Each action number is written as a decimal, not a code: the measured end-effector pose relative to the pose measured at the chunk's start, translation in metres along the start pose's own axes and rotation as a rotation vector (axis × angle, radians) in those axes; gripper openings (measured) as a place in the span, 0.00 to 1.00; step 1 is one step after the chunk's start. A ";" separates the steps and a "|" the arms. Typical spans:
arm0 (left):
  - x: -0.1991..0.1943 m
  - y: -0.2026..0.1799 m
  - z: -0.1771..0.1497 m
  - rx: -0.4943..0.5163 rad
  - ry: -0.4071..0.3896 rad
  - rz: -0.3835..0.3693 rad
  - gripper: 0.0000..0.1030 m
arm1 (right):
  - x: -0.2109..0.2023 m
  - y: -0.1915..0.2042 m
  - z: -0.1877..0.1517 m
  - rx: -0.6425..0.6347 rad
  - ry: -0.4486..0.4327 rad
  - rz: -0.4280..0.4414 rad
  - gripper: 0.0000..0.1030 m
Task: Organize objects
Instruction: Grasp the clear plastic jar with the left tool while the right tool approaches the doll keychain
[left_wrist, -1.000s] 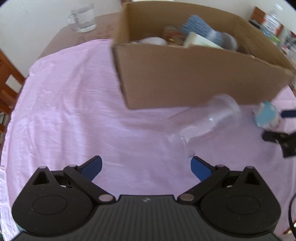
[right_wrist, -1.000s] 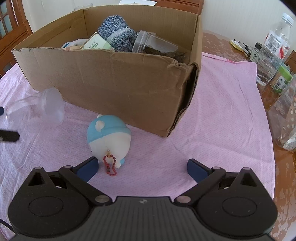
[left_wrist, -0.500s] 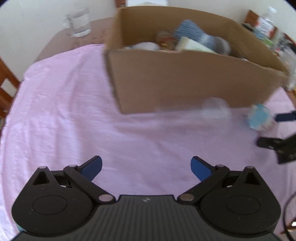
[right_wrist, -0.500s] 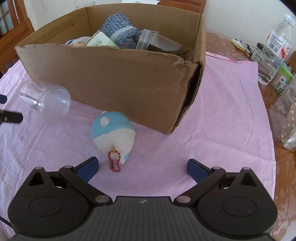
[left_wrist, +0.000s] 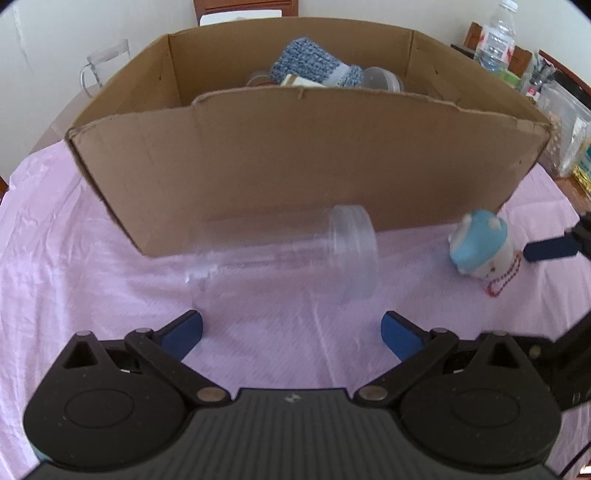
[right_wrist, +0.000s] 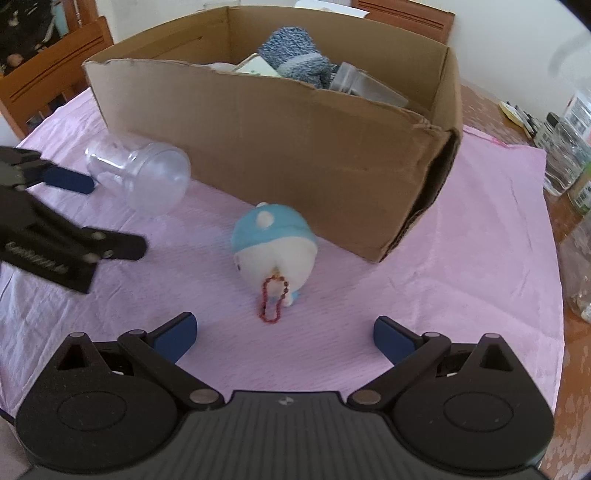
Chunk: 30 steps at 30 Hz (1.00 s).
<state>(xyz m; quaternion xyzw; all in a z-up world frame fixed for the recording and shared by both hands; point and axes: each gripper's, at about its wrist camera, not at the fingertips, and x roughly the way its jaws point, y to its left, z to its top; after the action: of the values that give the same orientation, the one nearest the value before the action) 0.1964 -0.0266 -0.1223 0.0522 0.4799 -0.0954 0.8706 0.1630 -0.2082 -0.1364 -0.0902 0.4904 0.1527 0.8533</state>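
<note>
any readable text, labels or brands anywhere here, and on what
Nothing reads clearly.
Left tongs: raised lettering on the black body, too blurred to read.
Water bottle: red and white label, too small.
Jars beside the box: labels too small.
Cardboard box: no print visible.

We see a table covered with a pink cloth (right_wrist: 461, 266), bare brown tabletop (right_wrist: 569, 373) showing at its right edge, right of the right gripper. On the cloth: an open cardboard box (left_wrist: 295, 177) straight ahead of both grippers, a clear plastic jar (left_wrist: 295, 254) on its side just ahead of the left gripper and close against the box front, and a blue-and-white plush toy (right_wrist: 275, 245) with a red bead chain, just ahead of the right gripper. Bottles and jars (right_wrist: 565, 155) stand on the bare top, far right of the right gripper.
</note>
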 end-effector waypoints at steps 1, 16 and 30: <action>0.001 -0.001 0.001 -0.005 -0.003 0.008 0.99 | 0.000 0.000 -0.001 -0.004 -0.003 0.002 1.00; -0.006 0.000 0.020 -0.039 -0.072 0.092 0.99 | 0.006 0.000 0.010 -0.069 -0.035 0.043 1.00; -0.011 0.006 0.023 -0.049 -0.063 0.038 0.89 | 0.010 0.004 0.029 -0.086 -0.057 0.049 0.81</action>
<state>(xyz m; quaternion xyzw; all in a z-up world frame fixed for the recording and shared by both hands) 0.2110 -0.0238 -0.1006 0.0369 0.4532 -0.0688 0.8880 0.1892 -0.1941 -0.1304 -0.1102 0.4610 0.1968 0.8583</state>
